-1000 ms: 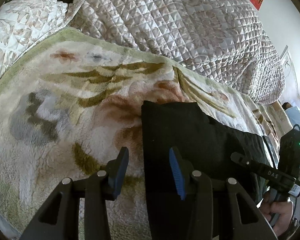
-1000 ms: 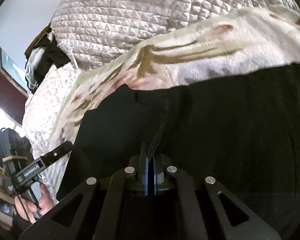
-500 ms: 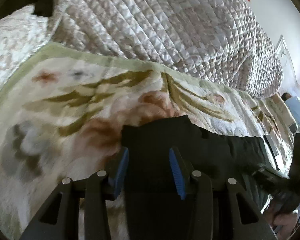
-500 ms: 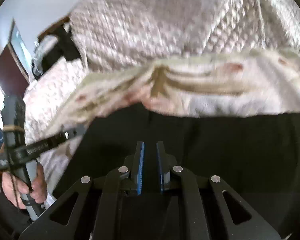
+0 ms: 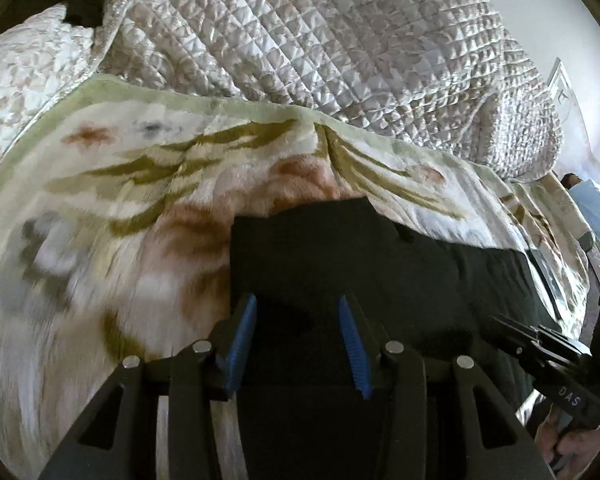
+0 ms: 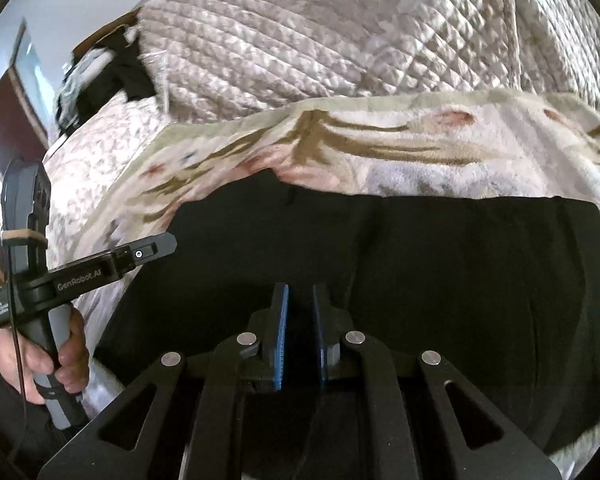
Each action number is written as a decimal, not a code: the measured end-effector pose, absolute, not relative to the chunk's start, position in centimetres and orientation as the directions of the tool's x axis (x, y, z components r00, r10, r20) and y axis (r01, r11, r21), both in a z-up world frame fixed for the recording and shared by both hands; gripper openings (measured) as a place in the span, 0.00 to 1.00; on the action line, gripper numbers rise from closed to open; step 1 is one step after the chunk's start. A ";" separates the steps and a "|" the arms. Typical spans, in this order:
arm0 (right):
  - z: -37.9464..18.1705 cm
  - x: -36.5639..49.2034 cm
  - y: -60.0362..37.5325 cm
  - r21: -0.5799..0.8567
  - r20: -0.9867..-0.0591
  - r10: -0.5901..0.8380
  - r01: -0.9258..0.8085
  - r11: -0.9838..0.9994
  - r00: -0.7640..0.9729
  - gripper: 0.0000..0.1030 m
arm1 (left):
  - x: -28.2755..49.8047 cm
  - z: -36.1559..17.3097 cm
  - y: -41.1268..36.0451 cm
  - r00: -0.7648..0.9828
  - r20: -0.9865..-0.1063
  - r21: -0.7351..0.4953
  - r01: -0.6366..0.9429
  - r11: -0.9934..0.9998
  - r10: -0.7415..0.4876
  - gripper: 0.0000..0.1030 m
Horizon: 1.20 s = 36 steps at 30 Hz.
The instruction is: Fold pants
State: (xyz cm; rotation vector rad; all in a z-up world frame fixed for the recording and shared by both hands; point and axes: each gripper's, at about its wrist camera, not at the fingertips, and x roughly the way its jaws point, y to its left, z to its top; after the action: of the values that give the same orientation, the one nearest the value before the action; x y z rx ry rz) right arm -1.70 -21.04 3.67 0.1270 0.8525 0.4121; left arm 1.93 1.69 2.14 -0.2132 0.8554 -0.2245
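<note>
both the left gripper (image 5: 296, 336) and right gripper (image 6: 300, 336) stand apart, empty; take the pants (image 6: 420, 264) edge near the blanket (image 5: 140, 184) border, lift evenly.

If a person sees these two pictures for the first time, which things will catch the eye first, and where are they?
First the black pants, lying flat across the middle of a fleecy flowered blanket. Behind them rises a big heap of shiny quilted bedding. Low in each view is a gripper with blue pads: the left gripper wide open, the right gripper open only a little, both over the dark cloth.
</note>
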 end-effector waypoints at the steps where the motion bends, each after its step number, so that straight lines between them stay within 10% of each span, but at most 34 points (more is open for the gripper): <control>1: 3.6 -2.5 -20.9 0.264 -0.703 0.402 -0.310 0.913 0.586 0.13 | 0.8 2.1 1.7 0.639 -0.717 -0.272 0.111 0.956 -0.278 0.44; 36: 3.4 -6.5 -23.0 0.202 -0.702 0.309 -0.236 0.950 0.642 0.11 | -5.4 2.5 0.3 0.656 -0.726 -0.163 0.127 0.978 -0.206 0.34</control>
State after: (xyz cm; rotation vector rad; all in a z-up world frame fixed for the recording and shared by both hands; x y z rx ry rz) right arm -6.53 -23.02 3.38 0.0950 0.8170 0.3115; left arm -5.45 0.35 2.51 -0.1009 0.8341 -0.1894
